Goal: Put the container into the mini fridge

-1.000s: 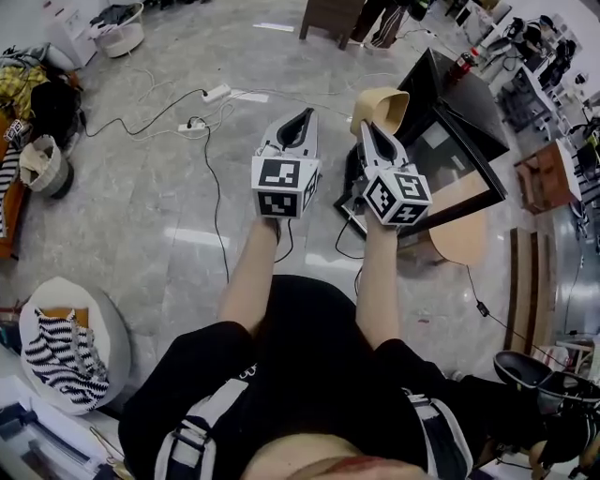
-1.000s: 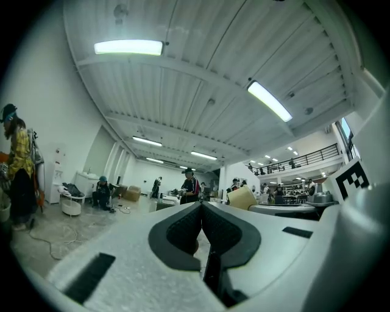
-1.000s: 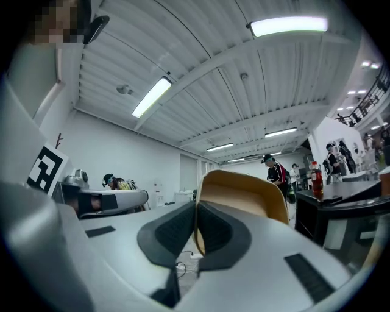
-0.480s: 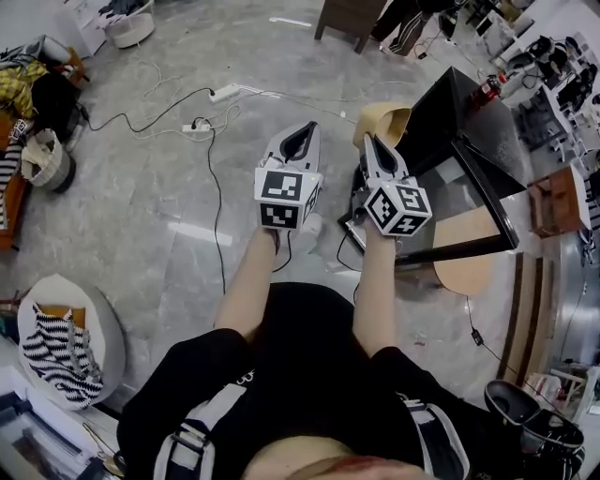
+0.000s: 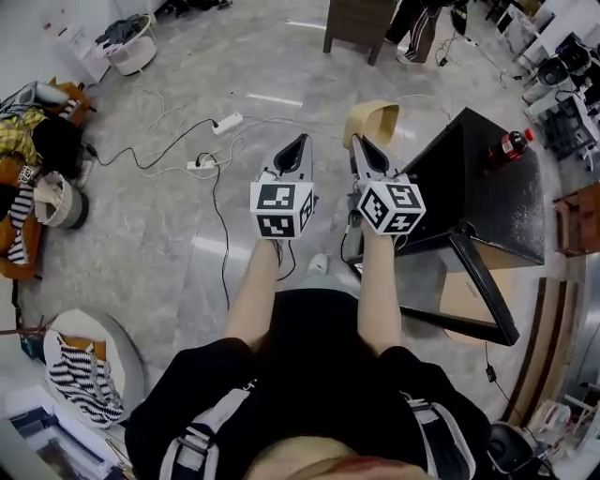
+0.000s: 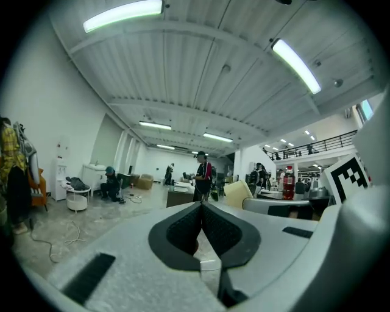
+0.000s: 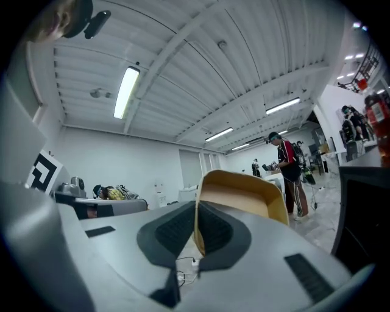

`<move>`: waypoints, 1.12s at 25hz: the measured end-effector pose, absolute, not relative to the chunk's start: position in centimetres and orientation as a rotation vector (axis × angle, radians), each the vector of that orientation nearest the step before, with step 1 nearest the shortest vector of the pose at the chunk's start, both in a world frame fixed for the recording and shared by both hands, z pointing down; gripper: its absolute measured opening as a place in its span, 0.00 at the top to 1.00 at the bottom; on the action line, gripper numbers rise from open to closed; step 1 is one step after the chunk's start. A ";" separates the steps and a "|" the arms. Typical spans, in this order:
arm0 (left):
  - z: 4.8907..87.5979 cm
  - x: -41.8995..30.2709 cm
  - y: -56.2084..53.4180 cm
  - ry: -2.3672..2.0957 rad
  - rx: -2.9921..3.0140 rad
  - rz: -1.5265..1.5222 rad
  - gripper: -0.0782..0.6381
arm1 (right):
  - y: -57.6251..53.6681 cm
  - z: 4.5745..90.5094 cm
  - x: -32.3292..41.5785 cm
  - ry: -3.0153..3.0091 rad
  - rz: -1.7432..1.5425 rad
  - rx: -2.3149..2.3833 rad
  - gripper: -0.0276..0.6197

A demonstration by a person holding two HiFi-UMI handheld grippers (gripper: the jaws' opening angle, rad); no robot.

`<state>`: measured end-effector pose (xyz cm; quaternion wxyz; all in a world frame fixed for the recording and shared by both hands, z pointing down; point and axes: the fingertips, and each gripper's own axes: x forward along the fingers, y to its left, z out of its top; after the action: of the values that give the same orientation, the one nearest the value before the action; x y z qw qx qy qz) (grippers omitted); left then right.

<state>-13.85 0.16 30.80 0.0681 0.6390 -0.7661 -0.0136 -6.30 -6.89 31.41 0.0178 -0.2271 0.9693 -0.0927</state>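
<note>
My right gripper [image 5: 361,145] is shut on the rim of a tan open container [image 5: 373,120], which it holds up over the floor. In the right gripper view the container's thin wall [image 7: 244,195] is pinched between the dark pads of the right gripper [image 7: 196,226]. The black mini fridge [image 5: 478,183] stands just right of that gripper, its door [image 5: 469,281] swung open toward me. My left gripper [image 5: 298,142] hovers beside the right one, shut with nothing in it; the left gripper view shows the left gripper [image 6: 201,210] with its pads pressed together.
A red-capped soda bottle [image 5: 507,148] lies on the fridge top. A power strip [image 5: 228,122] and cables trail over the grey floor ahead. A white basket with striped cloth [image 5: 84,375] sits lower left, clothes far left, a wooden cabinet [image 5: 361,23] beyond.
The head view has pulled back and turned left, so the fridge now lies further right and lower. Both grippers stay side by side, the container still in the right one.
</note>
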 end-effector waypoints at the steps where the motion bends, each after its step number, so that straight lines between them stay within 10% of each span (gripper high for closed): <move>1: 30.6 -14.3 -2.0 -2.315 1.924 -0.033 0.88 | -9.1 31.3 -6.9 3.009 -0.291 -0.700 0.93; 28: 39.9 -16.7 -19.1 -2.025 1.938 0.171 0.88 | -23.4 41.1 -9.1 3.057 -0.561 -0.924 0.93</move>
<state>-16.75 -19.11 39.95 0.1657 0.6806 -0.7111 0.0601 -9.15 -23.45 41.10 -0.0504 -0.2845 0.9416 -0.1728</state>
